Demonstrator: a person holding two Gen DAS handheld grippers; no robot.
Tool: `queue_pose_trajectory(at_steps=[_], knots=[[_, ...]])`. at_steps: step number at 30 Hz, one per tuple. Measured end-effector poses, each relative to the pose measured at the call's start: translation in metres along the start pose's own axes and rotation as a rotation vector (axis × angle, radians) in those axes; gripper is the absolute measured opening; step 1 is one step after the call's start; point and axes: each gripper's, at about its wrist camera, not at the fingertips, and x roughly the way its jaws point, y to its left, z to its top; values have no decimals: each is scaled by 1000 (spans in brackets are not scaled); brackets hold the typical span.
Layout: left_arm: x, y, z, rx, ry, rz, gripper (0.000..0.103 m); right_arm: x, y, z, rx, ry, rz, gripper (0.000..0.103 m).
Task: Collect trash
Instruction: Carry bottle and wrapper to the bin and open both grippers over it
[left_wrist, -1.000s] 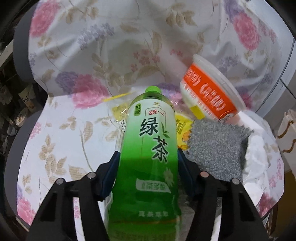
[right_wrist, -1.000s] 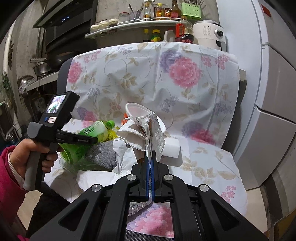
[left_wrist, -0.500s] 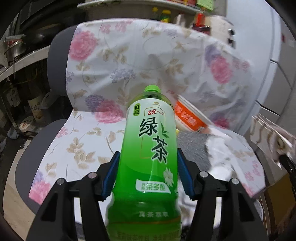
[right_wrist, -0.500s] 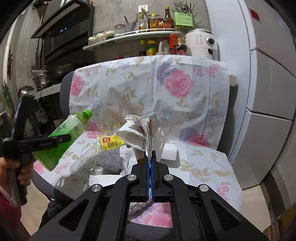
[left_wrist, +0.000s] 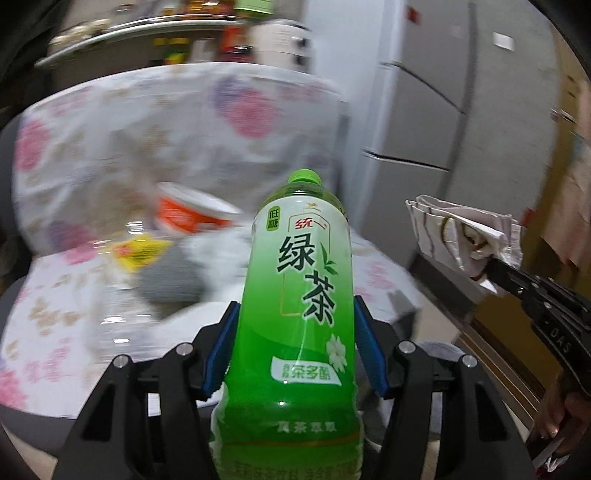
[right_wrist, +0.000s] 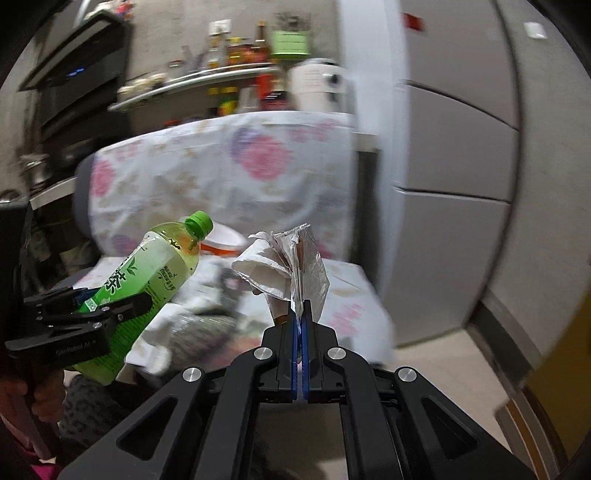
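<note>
The left claw (left_wrist: 295, 354) has its blue pads clamped on the sides of a green tea bottle (left_wrist: 295, 295), jaws roughly halfway apart around its body, cap pointing away from the camera. The right claw (right_wrist: 300, 314) is pinched fully together on a crumpled wad of foil and paper wrapper (right_wrist: 284, 262), which sticks up above the pads.

A second ago the bottle hung low over the littered chair seat (left_wrist: 55, 295), right among the rubbish. Now both claws have pulled back and swung to the right of the chair, so the bottle and the wrapper are lifted clear of the seat and carried side by side, the wrapper to the right of the bottle in the left wrist view. Two pieces of trash look picked and on their way to wherever they are to be dropped; no bin shows in either view.

Left on the chair seat are an orange and white instant-noodle bowl (left_wrist: 192, 214) near the backrest, a yellow packet (left_wrist: 140, 251), a grey rough pad (left_wrist: 170, 280) and white crumpled paper, all blurred by the movement.

The chair wears a white cover with pink flowers. Behind the chair runs a metal shelf (right_wrist: 199, 81) with bottles and jars; to the right of the chair stands a grey refrigerator (right_wrist: 461, 147) on a pale floor.
</note>
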Motion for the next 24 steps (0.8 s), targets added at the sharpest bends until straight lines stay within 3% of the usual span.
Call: queue_pose_trajectory(at_steps=[9,13,24], knots=[[47,-115,-16,176,55,-216,58,-40,-88,-47,143,33,-207,2],[68,-150,-25,220,100,-256,58,-47,-124,-71,212,51,-277,2],[130,-220,-49,323,246,-345,59,-19,-186,-133,346,176,-315,2]])
